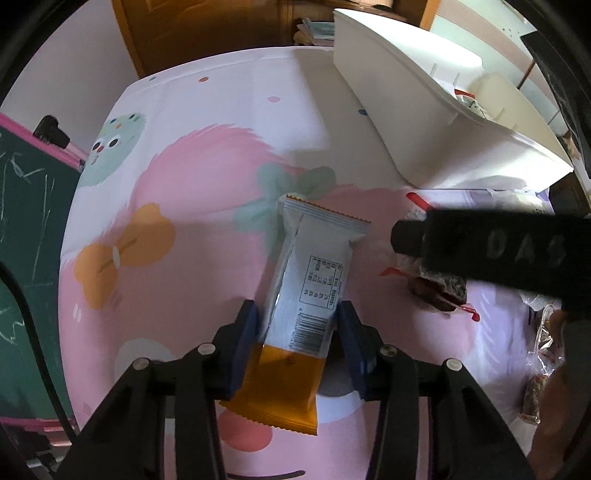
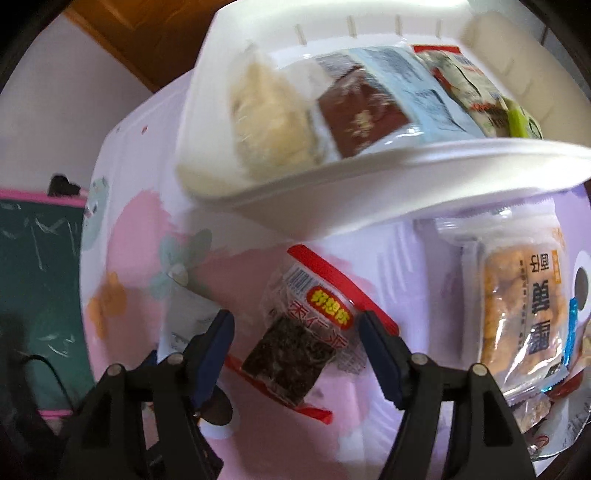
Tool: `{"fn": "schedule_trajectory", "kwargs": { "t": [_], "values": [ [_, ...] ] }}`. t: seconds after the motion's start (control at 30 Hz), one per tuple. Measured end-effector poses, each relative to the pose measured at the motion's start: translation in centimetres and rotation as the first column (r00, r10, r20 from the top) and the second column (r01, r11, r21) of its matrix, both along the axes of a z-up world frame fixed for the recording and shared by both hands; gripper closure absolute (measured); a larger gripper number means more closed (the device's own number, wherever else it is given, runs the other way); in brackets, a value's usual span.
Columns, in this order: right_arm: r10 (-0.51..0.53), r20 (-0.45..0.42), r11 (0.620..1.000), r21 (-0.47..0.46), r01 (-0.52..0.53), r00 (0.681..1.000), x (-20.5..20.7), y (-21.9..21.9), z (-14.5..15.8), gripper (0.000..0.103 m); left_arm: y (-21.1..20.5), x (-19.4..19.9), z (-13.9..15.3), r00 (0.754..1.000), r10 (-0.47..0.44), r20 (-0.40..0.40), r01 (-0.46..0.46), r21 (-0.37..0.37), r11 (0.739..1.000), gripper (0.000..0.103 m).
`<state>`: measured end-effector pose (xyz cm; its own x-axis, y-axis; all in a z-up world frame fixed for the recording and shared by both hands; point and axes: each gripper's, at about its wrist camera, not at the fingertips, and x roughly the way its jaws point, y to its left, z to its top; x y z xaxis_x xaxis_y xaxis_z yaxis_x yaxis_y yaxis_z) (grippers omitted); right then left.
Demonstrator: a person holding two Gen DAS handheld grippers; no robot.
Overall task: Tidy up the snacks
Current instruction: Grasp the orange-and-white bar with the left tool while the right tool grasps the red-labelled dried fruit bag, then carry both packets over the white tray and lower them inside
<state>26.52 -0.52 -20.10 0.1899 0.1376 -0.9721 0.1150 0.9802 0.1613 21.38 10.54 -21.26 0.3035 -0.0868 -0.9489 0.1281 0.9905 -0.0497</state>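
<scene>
My left gripper (image 1: 297,317) is shut on a white and orange snack packet (image 1: 306,295), its pads pressed on both sides, just above the pink tablecloth. My right gripper (image 2: 295,328) is open, its fingers astride a red-edged clear packet with a dark square cake (image 2: 299,343) lying on the cloth. That packet also shows in the left wrist view (image 1: 436,284), partly under the right gripper's black body (image 1: 495,247). A white bin (image 2: 369,177) behind holds several packed snacks; it also shows in the left wrist view (image 1: 424,122).
A pile of loose packets lies at the right, among them a clear one with golden pieces (image 2: 524,314). A green chalkboard with a pink frame (image 1: 29,221) stands left of the table. A wooden door (image 1: 207,29) is behind.
</scene>
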Motion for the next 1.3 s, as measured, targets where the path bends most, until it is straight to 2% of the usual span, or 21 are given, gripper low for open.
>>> {"fn": "schedule_trajectory", "kwargs": {
  "t": [0.1, 0.27, 0.43, 0.57, 0.67, 0.7, 0.83, 0.97, 1.3],
  "values": [
    [0.062, 0.008, 0.995, -0.077, -0.061, 0.998, -0.4, 1.4, -0.3, 0.032, 1.2, -0.6, 0.1, 0.999, 0.032, 0.001, -0.032, -0.008, 0.999, 0.060],
    [0.116, 0.016, 0.985, -0.128, -0.113, 0.993, -1.2, 2.3, -0.5, 0.032, 2.9, -1.8, 0.1, 0.996, 0.084, 0.002, -0.084, -0.031, 0.996, 0.060],
    [0.183, 0.000, 0.963, -0.204, -0.179, 0.983, -2.5, 3.3, -0.7, 0.032, 3.4, -2.1, -0.1, 0.995, 0.099, 0.006, -0.098, -0.027, 0.995, 0.060],
    [0.188, 0.007, 0.965, -0.188, -0.183, 0.982, -3.1, 3.6, -0.6, 0.035, 3.4, -2.2, -0.1, 0.994, 0.109, 0.013, -0.108, -0.017, 0.994, 0.064],
    [0.205, 0.032, 0.965, -0.174, -0.197, 0.978, -4.2, 2.5, -0.1, 0.044, 3.7, -2.7, -0.1, 0.992, 0.125, 0.011, -0.124, -0.033, 0.992, 0.066],
    [0.213, 0.038, 0.967, -0.152, -0.205, 0.976, -4.6, 2.4, 0.2, 0.053, 3.7, -3.0, 0.0, 0.992, 0.127, 0.008, -0.127, -0.041, 0.991, 0.067],
    [0.246, 0.053, 0.964, -0.119, -0.238, 0.968, -6.0, 2.8, 0.4, 0.054, 3.6, -3.8, 0.4, 0.993, 0.116, 0.020, -0.115, -0.053, 0.992, 0.073],
    [0.269, 0.106, 0.961, -0.104, -0.258, 0.957, -6.9, 1.4, 1.2, 0.054, 3.3, -4.5, 1.0, 0.994, 0.109, 0.019, -0.108, -0.072, 0.992, 0.073],
    [0.243, 0.266, 0.970, -0.034, -0.243, 0.933, -8.8, -2.7, 7.1, 0.054, 0.3, -5.6, 5.1, 0.994, 0.049, 0.098, -0.044, -0.054, 0.998, 0.073]
  ]
}}
